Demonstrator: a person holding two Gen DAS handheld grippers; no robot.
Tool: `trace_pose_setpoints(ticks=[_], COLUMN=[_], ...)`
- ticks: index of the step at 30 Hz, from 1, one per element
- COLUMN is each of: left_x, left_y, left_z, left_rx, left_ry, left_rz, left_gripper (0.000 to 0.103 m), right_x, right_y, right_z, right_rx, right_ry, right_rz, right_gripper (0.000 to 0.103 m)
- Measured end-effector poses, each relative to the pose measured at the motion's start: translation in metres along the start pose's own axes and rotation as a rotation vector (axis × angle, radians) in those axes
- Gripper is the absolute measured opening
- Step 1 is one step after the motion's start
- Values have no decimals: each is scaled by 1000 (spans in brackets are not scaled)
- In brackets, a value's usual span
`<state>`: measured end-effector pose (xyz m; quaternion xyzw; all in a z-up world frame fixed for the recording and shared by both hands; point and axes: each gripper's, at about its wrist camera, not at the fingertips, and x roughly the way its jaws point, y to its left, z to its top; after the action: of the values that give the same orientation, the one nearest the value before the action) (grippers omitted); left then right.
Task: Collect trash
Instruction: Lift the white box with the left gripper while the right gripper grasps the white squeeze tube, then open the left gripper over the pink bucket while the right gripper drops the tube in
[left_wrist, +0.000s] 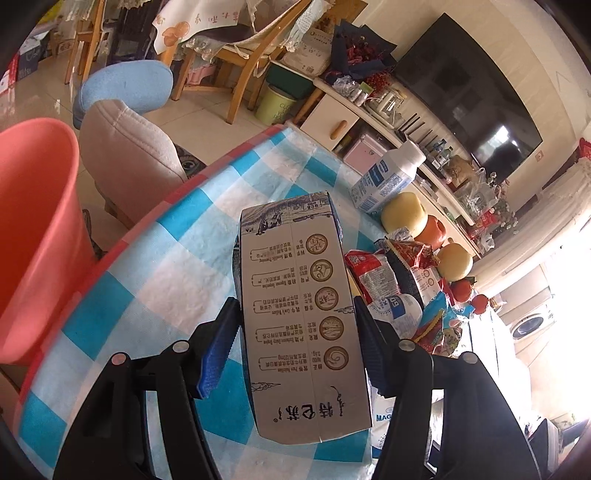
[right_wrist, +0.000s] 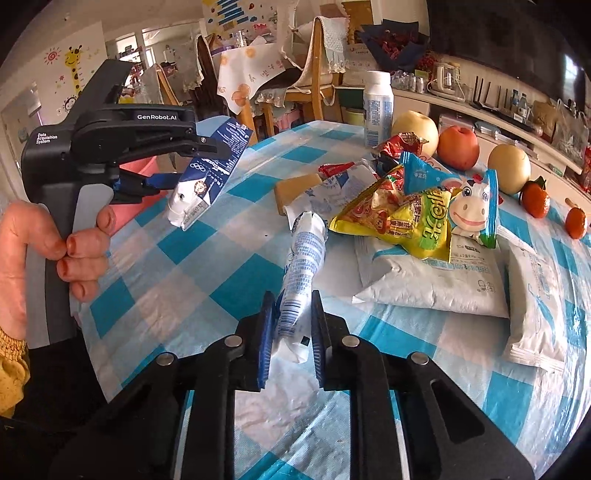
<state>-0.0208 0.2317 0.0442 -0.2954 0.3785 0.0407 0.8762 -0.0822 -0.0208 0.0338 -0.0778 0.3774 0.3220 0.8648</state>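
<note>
My left gripper is shut on a flattened white and blue milk carton, its pads pressing both long sides above the checked tablecloth. The right wrist view shows that same left gripper in a person's hand, holding the carton in the air at the left. My right gripper is shut on a crumpled white and blue plastic pouch, which sticks up from between the pads. A pink bucket stands beside the table, left of the carton.
A heap of snack wrappers lies on two white pouches at the table's middle right. Behind them stand a white bottle, apples and pears and tangerines. Chairs and a TV cabinet lie beyond the table edge.
</note>
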Motion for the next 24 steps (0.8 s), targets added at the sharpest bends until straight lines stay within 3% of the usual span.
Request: trace_pose_setpoints(ticks=[8,13,19,24], left_x=[-31,-54,-89,-114], left_y=[7,16,56,112], left_z=[9,18,36,50], left_rx=[46,55,-28,-166], left_ry=[-97,-162,-258,-303], left_rz=[52,86,155,236], left_gripper=[62,62,62,62], right_x=[-9,-18,-16,1], right_y=[18,41,88,138], right_z=[6,23,65,111], right_rx=[-14,-27,-50,-71], right_ry=[-37,-77,-140,-164], right_rz=[-75,-55,77,240], right_gripper=[19,19,20,20])
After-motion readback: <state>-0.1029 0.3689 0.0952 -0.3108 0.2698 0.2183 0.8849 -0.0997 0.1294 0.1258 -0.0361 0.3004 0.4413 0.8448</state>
